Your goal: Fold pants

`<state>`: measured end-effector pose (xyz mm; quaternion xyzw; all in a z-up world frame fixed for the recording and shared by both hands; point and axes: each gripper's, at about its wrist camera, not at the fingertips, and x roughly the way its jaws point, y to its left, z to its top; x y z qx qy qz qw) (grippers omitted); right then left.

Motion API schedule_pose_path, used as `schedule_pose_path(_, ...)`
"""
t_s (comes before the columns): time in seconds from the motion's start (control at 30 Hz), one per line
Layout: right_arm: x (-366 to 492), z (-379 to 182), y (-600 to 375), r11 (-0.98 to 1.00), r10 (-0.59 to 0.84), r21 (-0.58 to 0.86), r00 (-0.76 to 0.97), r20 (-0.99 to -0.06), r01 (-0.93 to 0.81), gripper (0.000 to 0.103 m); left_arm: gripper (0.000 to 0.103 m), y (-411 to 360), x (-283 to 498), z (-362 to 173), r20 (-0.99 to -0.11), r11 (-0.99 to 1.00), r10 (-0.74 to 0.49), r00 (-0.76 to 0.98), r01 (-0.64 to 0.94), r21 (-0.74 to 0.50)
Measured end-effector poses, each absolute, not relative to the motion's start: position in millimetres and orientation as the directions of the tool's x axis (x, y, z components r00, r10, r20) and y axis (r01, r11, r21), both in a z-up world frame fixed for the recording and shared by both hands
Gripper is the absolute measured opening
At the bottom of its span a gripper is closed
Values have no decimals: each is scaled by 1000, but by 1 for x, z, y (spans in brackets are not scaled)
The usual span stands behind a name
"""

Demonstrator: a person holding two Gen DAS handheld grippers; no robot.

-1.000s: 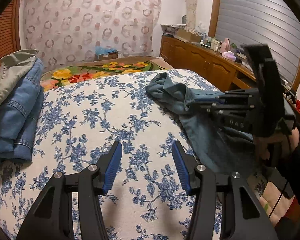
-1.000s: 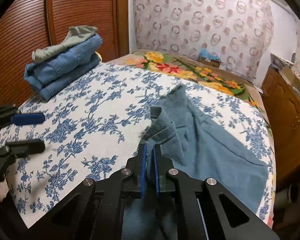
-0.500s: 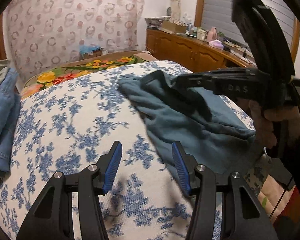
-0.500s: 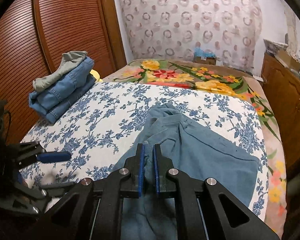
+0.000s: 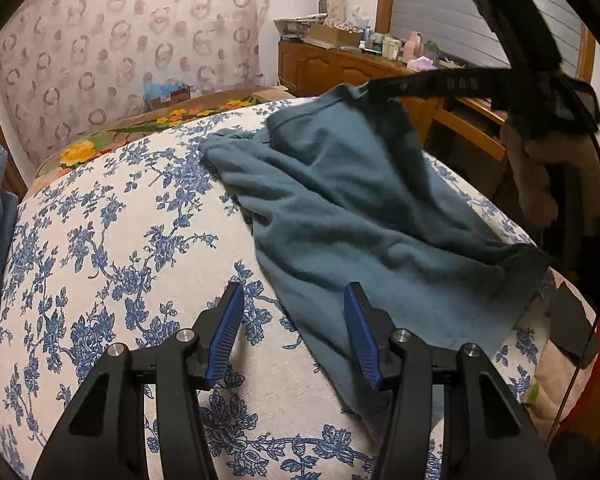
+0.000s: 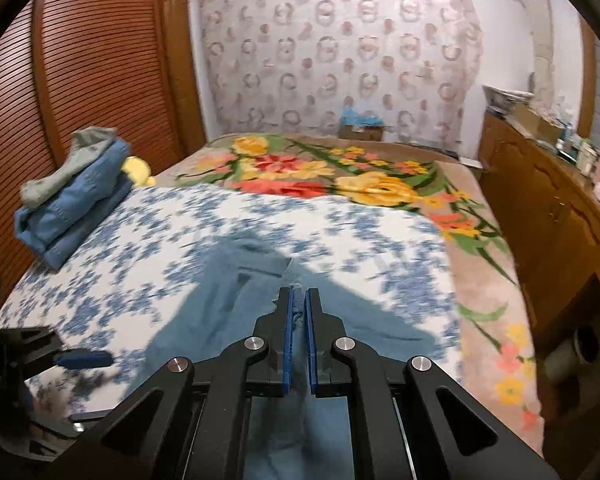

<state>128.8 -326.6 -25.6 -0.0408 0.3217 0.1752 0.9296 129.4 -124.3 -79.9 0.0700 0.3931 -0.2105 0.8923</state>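
Note:
The teal-blue pants (image 5: 360,208) lie crumpled on the right side of the blue-flowered bedspread (image 5: 100,248). My right gripper (image 6: 299,296) is shut on an edge of the pants (image 6: 236,300) and holds that edge lifted above the bed; it also shows in the left wrist view (image 5: 370,90) at the upper right. My left gripper (image 5: 292,316) is open and empty, low over the bedspread at the near left edge of the pants. In the right wrist view the left gripper's blue fingertip (image 6: 86,359) shows at the lower left.
A stack of folded jeans (image 6: 74,200) with a grey garment on top sits at the bed's left side by the wooden wardrobe (image 6: 80,80). A floral blanket (image 6: 340,176) covers the far bed. A cluttered wooden dresser (image 5: 364,68) runs along the right.
My right gripper has lifted the held pants edge higher and pulled it back toward me. My left gripper has moved right, up to the near edge of the pants, still open.

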Motion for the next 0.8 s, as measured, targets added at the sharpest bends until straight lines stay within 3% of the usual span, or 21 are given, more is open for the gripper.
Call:
schedule_pose_path(0.23,153,-33,-360,976,159,-13,745,-648,-219,6,53,-122,133,-85,-742,908,-307,596,417,-42)
schedule_pose_path(0.43,164,-44,-360,980,121,-32,721,-682,-195,6,53,-123,137,-89,-758,909,-297,581,414,-39)
schedule_pose_path(0.57,166,-46,-358,980,93,-64,721,-686,-188,26,53,-123,141,-93,-773,911,-291,564,411,-43)
schedule_pose_path(0.8,133,-47,-372,977,146,-15,719,-680,-213,27,56,-123,140,-92,-774,910,-288,564,412,-39)
